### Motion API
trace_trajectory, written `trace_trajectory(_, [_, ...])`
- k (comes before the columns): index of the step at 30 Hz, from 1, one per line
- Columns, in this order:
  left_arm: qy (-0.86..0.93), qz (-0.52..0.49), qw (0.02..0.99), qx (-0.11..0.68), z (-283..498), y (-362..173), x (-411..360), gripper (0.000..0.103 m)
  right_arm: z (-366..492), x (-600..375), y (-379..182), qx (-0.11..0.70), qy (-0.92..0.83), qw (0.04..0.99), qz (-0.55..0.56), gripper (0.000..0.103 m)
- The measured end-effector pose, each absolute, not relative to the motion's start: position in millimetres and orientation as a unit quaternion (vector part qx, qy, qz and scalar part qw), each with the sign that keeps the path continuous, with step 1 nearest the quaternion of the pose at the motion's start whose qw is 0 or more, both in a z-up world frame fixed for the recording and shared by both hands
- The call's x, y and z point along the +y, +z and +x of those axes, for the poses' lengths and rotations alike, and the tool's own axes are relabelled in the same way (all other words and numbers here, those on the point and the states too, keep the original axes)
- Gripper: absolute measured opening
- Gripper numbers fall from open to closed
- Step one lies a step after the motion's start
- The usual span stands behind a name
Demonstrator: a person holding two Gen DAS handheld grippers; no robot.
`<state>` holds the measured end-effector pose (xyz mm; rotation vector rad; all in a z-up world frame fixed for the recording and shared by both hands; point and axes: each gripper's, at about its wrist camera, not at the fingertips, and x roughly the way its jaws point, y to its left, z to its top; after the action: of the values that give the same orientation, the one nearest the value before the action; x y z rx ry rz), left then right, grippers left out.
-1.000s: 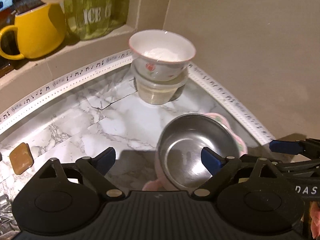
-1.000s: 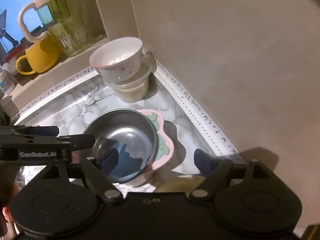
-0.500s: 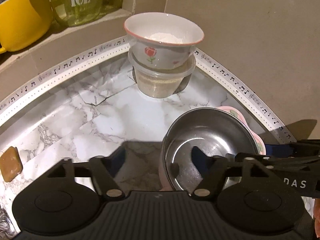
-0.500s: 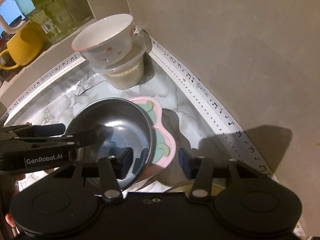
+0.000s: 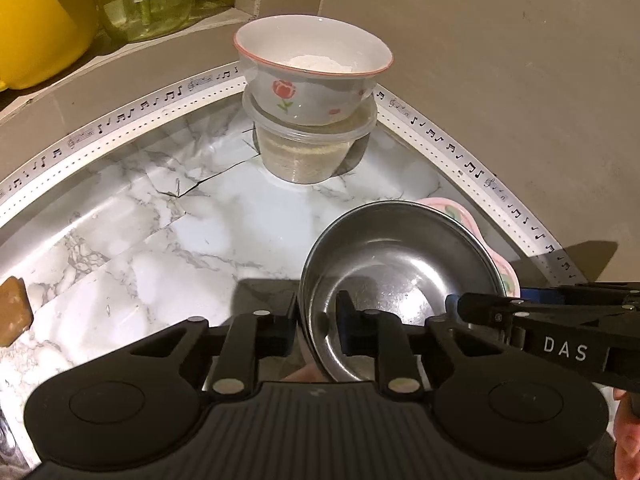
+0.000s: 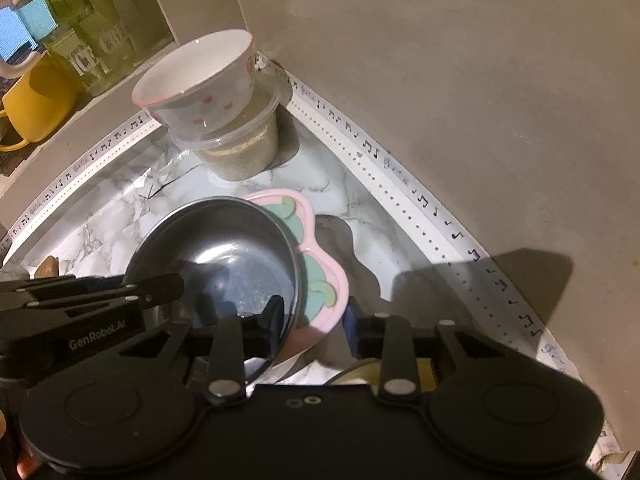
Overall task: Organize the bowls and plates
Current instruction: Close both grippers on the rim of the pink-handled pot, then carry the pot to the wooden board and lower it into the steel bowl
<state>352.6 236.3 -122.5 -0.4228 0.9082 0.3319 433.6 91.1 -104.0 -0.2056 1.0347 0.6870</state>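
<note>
The steel bowl (image 5: 400, 276) sits on the pink plate (image 6: 320, 268) near the counter (image 5: 160, 240) corner, in front of the cup (image 5: 312, 76) stacked on a tub (image 5: 312, 152). The left gripper (image 5: 318, 326) pinches the bowl's near rim, jaws narrow. The right gripper (image 6: 316, 320) straddles bowl rim and plate edge together, jaws half closed, contact unclear. Lifting well means raising both sides level, slowly, so the bowl doesn't slide.
</note>
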Motion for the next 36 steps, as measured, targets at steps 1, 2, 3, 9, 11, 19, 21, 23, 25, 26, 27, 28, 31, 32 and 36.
trace_trajectory(1, [0.159,-0.202,0.863,0.434,350.9,-121.1,235.8,0.019,432.1,90.9,-102.0,0.481,0.322,0.81,-0.097,0.03])
trace_trajectory(2, [0.16,-0.201,0.864,0.434,349.3,-119.6,235.5,0.019,430.6,90.1,-99.4,0.48,0.323,0.81,-0.096,0.029])
trace_trajectory(3, [0.162,-0.198,0.864,0.434,347.0,-117.0,234.5,0.019,429.9,89.1,-97.1,0.481,0.324,0.809,-0.092,0.028])
trace_trajectory(9, [0.155,-0.19,0.87,0.428,330.1,-93.5,229.0,0.019,416.7,80.9,-73.2,0.463,0.327,0.819,-0.086,0.026])
trace_trajectory(11, [0.149,-0.185,0.873,0.427,323.9,-83.7,225.8,0.018,411.4,75.3,-64.5,0.459,0.327,0.822,-0.082,0.026])
trace_trajectory(19, [0.108,-0.15,0.89,0.417,294.2,-42.7,194.5,0.016,384.9,34.5,-31.7,0.446,0.324,0.832,-0.066,0.026])
trace_trajectory(21, [0.097,-0.139,0.892,0.418,288.7,-34.6,182.3,0.014,378.3,21.2,-25.7,0.444,0.319,0.835,-0.063,0.026])
trace_trajectory(23, [0.084,-0.133,0.895,0.417,283.1,-27.3,169.8,0.014,371.5,4.9,-20.4,0.443,0.312,0.839,-0.057,0.026])
trace_trajectory(25, [0.069,-0.123,0.898,0.416,277.7,-20.4,155.1,0.014,364.0,-12.8,-14.9,0.441,0.305,0.843,-0.049,0.026])
trace_trajectory(26, [0.062,-0.119,0.9,0.415,275.5,-17.4,148.5,0.014,359.2,-20.3,-12.2,0.439,0.3,0.846,-0.043,0.026])
trace_trajectory(27, [0.054,-0.113,0.902,0.413,273.1,-14.5,140.3,0.014,354.5,-28.7,-9.1,0.435,0.295,0.85,-0.037,0.026])
trace_trajectory(28, [0.045,-0.107,0.904,0.411,270.9,-10.9,130.9,0.014,348.6,-38.9,-5.3,0.432,0.289,0.854,-0.033,0.026])
trace_trajectory(31, [0.021,-0.097,0.908,0.407,263.7,-4.5,105.3,0.014,333.9,-65.7,2.9,0.427,0.272,0.862,-0.025,0.026])
trace_trajectory(32, [0.013,-0.093,0.909,0.406,261.4,-3.4,96.0,0.014,329.4,-74.4,5.4,0.426,0.266,0.864,-0.022,0.026])
trace_trajectory(36, [-0.024,-0.074,0.911,0.404,254.7,0.3,58.6,0.014,315.3,-113.2,13.8,0.424,0.239,0.873,-0.009,0.026])
